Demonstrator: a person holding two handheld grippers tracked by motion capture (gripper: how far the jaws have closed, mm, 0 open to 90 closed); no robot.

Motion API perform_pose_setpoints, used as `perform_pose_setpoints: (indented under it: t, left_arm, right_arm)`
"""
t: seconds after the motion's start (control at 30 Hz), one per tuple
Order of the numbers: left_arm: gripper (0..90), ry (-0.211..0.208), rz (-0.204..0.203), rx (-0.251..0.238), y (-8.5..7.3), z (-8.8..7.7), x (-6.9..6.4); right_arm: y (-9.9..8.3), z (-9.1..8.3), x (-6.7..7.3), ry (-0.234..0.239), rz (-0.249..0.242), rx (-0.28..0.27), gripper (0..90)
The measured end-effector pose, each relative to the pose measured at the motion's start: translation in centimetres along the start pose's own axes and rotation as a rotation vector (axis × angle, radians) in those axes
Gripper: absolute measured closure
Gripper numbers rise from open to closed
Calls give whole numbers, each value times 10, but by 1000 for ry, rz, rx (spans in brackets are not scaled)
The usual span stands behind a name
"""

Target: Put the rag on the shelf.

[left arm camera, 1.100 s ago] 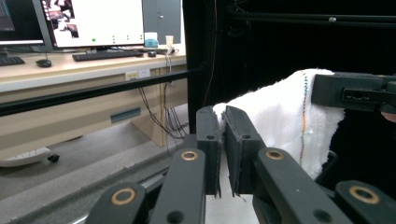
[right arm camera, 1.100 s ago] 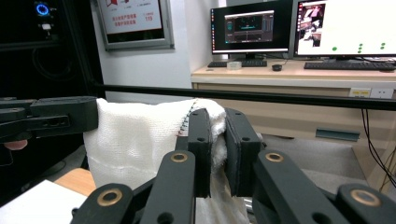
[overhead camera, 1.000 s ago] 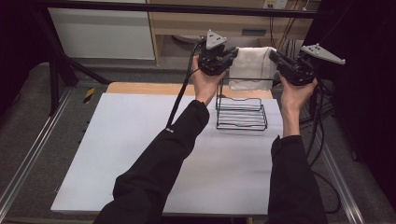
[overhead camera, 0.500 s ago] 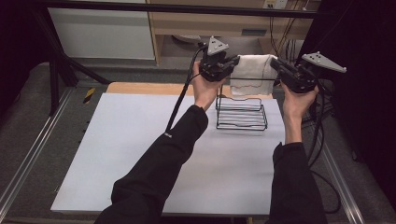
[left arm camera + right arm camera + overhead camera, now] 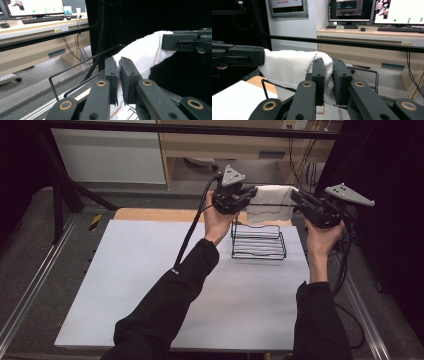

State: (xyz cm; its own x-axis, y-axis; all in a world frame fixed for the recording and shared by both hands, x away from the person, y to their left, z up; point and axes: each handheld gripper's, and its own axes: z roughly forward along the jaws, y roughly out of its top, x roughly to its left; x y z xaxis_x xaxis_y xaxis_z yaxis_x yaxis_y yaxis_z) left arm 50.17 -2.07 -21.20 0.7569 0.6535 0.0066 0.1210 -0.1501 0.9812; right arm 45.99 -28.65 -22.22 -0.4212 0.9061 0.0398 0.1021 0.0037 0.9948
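A white towel [image 5: 270, 200] with a coloured stitched edge hangs stretched between my two grippers, above the back rail of a black wire rack [image 5: 258, 241]. My left gripper [image 5: 251, 195] is shut on the towel's left end; in the left gripper view its jaws [image 5: 119, 62] pinch the cloth [image 5: 142, 53]. My right gripper [image 5: 296, 198] is shut on the right end, and in the right gripper view its jaws [image 5: 328, 62] squeeze a fold of the towel [image 5: 287, 66]. Each gripper view also has the other gripper: the right gripper [image 5: 186, 42] and the left gripper [image 5: 239, 57].
The rack stands at the back right of a white sheet [image 5: 150, 270] on the table. A black horizontal bar [image 5: 362, 43] runs behind the table, with a wooden desk [image 5: 387, 50] and monitors beyond. Metal rails [image 5: 30, 295] flank the table sides.
The right hand has sunk a little with its end of the towel, bringing the cloth closer to the rack's top rail. The left hand has hardly moved.
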Motion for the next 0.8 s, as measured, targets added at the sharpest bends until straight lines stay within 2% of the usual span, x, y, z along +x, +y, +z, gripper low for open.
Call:
perform_pose_setpoints:
  t: [0.23, 0.43, 0.8]
  left_arm:
    - [837, -30, 5, 35, -3, -3, -4]
    - [829, -39, 4, 75, -9, -4, -9]
    - [811, -49, 14, 119, -16, -10, -14]
  right_arm:
    - [-6, -6, 1, 3, -2, 6, 809]
    - [-14, -11, 2, 19, -1, 20, 808]
    - [-27, -19, 4, 53, -22, 66, 806]
